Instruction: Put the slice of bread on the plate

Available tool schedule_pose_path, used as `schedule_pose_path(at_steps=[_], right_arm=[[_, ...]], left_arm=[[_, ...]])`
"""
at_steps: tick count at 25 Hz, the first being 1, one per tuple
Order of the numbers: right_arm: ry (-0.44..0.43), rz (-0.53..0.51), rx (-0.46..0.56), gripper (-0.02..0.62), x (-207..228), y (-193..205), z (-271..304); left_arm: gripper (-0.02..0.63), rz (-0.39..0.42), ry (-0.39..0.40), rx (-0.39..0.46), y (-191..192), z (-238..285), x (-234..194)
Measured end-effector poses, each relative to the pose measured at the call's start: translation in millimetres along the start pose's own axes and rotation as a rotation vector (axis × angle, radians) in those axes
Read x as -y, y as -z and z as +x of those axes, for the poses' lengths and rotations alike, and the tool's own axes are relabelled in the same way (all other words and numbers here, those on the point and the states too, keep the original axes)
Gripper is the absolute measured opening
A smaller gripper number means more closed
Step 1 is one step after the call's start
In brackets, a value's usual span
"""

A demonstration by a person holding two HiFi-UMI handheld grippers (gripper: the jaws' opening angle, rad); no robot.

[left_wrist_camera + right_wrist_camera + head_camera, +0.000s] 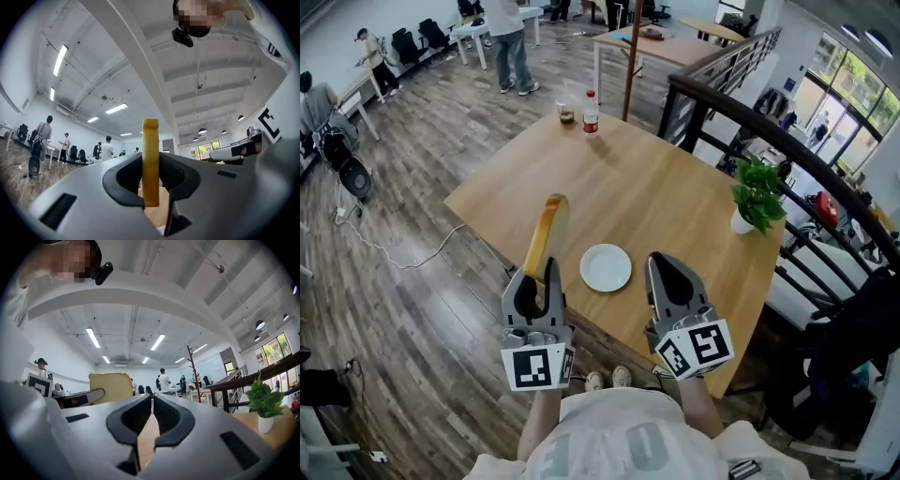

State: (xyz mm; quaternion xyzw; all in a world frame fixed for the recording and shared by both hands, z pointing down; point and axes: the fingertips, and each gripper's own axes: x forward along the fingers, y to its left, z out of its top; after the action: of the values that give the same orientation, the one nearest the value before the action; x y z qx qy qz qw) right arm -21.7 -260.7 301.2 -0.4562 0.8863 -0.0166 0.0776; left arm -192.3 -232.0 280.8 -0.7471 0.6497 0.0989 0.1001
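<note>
My left gripper (pixel 542 272) is shut on a slice of bread (pixel 547 235), which stands on edge and sticks up past the jaws over the table's near left edge. In the left gripper view the bread (pixel 150 161) shows as a thin yellow strip clamped between the two pads. A small white plate (pixel 606 267) lies on the wooden table (pixel 656 187), just right of the bread and between the two grippers. My right gripper (pixel 668 267) hovers right of the plate with its jaws shut and nothing in them (pixel 152 401). The right gripper view shows the bread (pixel 110 387) at the left.
A potted green plant (pixel 756 197) stands at the table's right edge. A bottle (pixel 591 112) and a glass (pixel 567 113) stand at the far corner. A dark railing (pixel 787 131) runs along the right. People and desks are far off at the back.
</note>
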Motion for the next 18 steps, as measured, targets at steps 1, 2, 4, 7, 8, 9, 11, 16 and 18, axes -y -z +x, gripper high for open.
schedule_pose_path(at_steps=[1, 2, 4, 7, 8, 9, 11, 16, 18], right_arm=[[0.002, -0.013, -0.004, 0.021, 2, 1, -1], [0.003, -0.03, -0.012, 0.021, 3, 2, -3], [-0.002, -0.062, -0.025, 0.021, 5, 2, -8], [-0.002, -0.084, -0.035, 0.021, 13, -1, -5], [0.001, -0.083, -0.041, 0.021, 15, 0, -3], [0.002, -0.083, -0.045, 0.021, 17, 1, -3], [-0.007, -0.087, -0.043, 0.021, 20, 2, -1], [-0.056, -0.013, -0.067, 0.021, 24, 8, -2], [-0.062, 0.005, -0.087, 0.021, 27, 13, -3]], left_arm=[[0.089, 0.001, 0.002, -0.003, 2, 2, 3], [0.089, 0.002, 0.004, -0.007, 2, 3, 7], [0.089, 0.005, 0.007, -0.009, 0, 2, 14], [0.089, 0.021, -0.005, -0.01, -2, 6, 18], [0.089, 0.027, -0.01, -0.018, 0, 6, 18], [0.089, 0.033, -0.016, -0.027, 3, 7, 18], [0.089, 0.037, -0.032, -0.038, 7, 8, 17], [0.089, 0.018, -0.073, -0.066, 11, 9, 19], [0.089, 0.006, -0.073, -0.082, 15, 10, 23]])
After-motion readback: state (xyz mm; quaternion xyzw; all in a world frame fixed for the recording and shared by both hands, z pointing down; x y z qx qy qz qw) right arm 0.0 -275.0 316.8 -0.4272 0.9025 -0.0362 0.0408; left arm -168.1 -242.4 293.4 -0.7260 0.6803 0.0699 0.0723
